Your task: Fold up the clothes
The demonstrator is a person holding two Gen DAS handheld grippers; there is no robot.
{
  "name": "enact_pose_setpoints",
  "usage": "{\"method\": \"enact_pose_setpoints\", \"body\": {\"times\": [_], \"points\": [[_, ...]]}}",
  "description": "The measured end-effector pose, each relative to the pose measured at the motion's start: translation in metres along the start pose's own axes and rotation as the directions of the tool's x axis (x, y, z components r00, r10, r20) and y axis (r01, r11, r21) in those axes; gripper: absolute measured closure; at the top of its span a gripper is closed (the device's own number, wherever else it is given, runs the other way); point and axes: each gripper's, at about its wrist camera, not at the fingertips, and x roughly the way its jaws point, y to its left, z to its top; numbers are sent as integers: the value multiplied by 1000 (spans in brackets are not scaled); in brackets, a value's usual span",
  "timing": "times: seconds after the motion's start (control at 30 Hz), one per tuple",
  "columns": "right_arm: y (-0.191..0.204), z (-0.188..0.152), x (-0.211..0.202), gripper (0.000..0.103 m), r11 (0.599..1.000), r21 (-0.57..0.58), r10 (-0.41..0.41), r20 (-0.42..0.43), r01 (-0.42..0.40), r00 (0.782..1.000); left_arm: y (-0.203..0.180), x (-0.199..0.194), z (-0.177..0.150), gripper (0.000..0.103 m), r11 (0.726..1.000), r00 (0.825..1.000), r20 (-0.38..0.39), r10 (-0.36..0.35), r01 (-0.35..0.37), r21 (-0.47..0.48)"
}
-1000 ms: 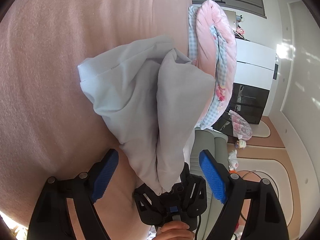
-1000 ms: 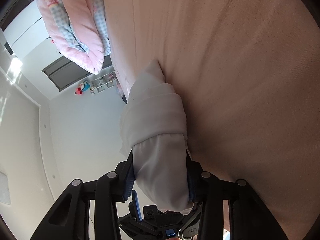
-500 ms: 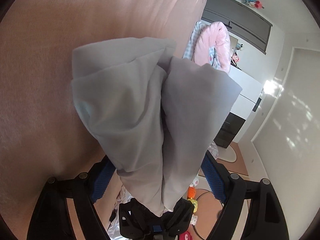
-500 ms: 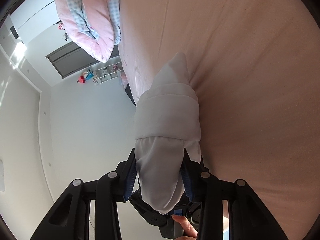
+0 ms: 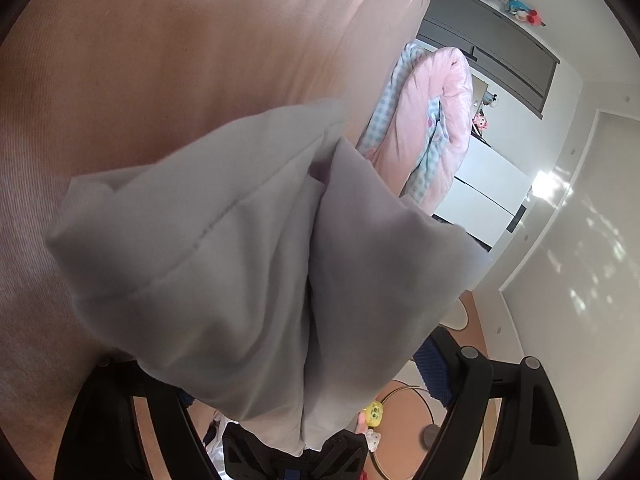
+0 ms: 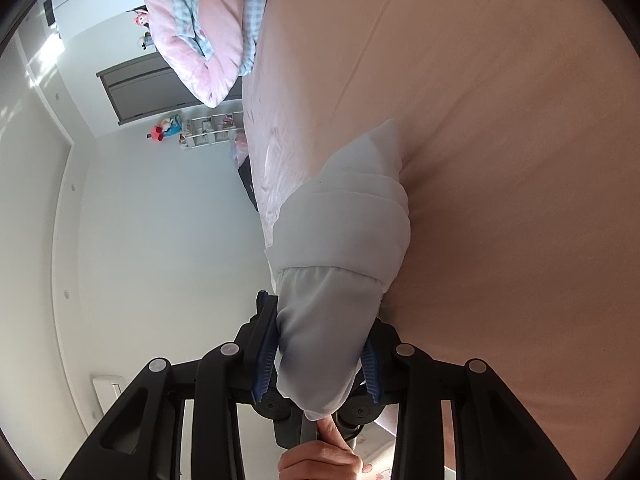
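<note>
A light grey garment (image 5: 240, 280) hangs bunched in front of the peach bed sheet (image 5: 160, 80). It fills the gap between the fingers of my left gripper (image 5: 280, 364), which is open wide. Its left pad is hidden by cloth; the blue right pad (image 5: 430, 368) shows just beside the cloth edge. In the right wrist view the same garment (image 6: 344, 240) is rolled into a thick bundle. My right gripper (image 6: 318, 354) has its blue pads pressing both sides of that bundle, and its jaws are closing. A person's hand (image 6: 320, 456) shows under it.
The bed sheet (image 6: 500, 160) fills most of both views. A pink and blue-checked quilt (image 5: 436, 120) (image 6: 208, 20) is heaped at the bed's far end. Beyond are white walls, a dark cabinet (image 5: 500, 52), toys and a wooden floor (image 5: 472, 420).
My left gripper has moved in on the garment, so the cloth now fills the space between its fingers. My right gripper has risen and rolled with the bundle in its grip.
</note>
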Motion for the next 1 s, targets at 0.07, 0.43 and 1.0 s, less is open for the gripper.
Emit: {"method": "enact_pose_setpoints", "body": {"times": [0.07, 0.43, 1.0], "points": [[-1, 1, -1, 68, 1000, -11, -17, 4, 17, 1000, -5, 1, -3, 20, 998, 999, 2, 43, -43, 53], [-1, -5, 12, 38, 988, -122, -101, -13, 99, 995, 4, 1, 0, 67, 985, 990, 15, 142, -142, 93], [-21, -4, 30, 45, 996, -51, -69, 171, 79, 983, -9, 5, 21, 67, 970, 991, 27, 128, -131, 202]]}}
